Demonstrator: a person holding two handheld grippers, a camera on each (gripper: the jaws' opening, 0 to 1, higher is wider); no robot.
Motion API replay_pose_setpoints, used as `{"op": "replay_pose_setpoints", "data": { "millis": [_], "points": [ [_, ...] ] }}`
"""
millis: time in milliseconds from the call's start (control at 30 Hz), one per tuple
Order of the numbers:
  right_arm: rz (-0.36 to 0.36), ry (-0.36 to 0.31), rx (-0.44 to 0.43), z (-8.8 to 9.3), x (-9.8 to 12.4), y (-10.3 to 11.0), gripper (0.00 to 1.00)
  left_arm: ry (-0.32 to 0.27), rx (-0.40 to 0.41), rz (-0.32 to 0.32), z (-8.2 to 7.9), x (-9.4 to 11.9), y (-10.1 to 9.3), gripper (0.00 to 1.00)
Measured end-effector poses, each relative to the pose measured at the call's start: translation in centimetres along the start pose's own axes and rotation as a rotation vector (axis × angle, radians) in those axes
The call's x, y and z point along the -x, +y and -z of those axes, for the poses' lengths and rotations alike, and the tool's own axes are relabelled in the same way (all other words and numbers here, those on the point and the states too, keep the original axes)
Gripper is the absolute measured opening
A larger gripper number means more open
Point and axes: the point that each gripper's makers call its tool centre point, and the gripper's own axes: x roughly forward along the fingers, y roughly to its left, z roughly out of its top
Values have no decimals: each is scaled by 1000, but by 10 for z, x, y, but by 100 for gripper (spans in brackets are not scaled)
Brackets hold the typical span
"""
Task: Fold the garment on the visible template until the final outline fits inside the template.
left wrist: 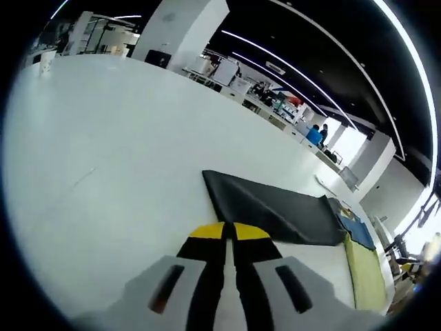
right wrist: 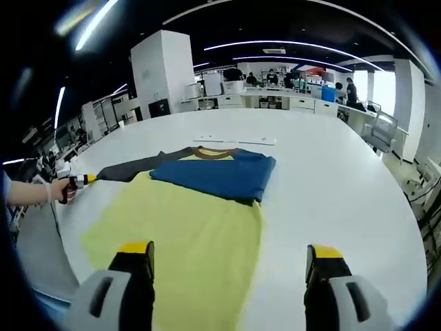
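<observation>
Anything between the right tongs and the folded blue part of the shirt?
Only the shirt's own yellow panel: in the right gripper view it runs from the open right tongs up to the blue fold, with nothing lying on it.

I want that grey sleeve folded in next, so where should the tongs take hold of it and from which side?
Grip the grey sleeve at its outer cuff end, coming from the side away from the shirt. It lies flat and stretched outward, so the tip is the free edge that folds over the body. The left tongs sit right there, shut; the right tongs are open over the yellow hem.
</observation>
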Motion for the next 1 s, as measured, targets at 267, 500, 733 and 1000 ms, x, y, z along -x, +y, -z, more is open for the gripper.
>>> {"op": "replay_pose_setpoints", "data": {
  "millis": [267,500,733,1000],
  "points": [
    [-7,-1,0,2,5,-2,91,-47,93,121,-26,-1,-36,0],
    [-30,-14,4,-1,11,-4,90,-84,78,217,-49,-8,-77,0],
    [-33,-15,2,1,19,-21,90,-101,45,320,-63,-15,-138,0],
    [-35,-31,-32,6,27,-48,89,-66,15,409,-51,-35,-210,0]
  ]
}}
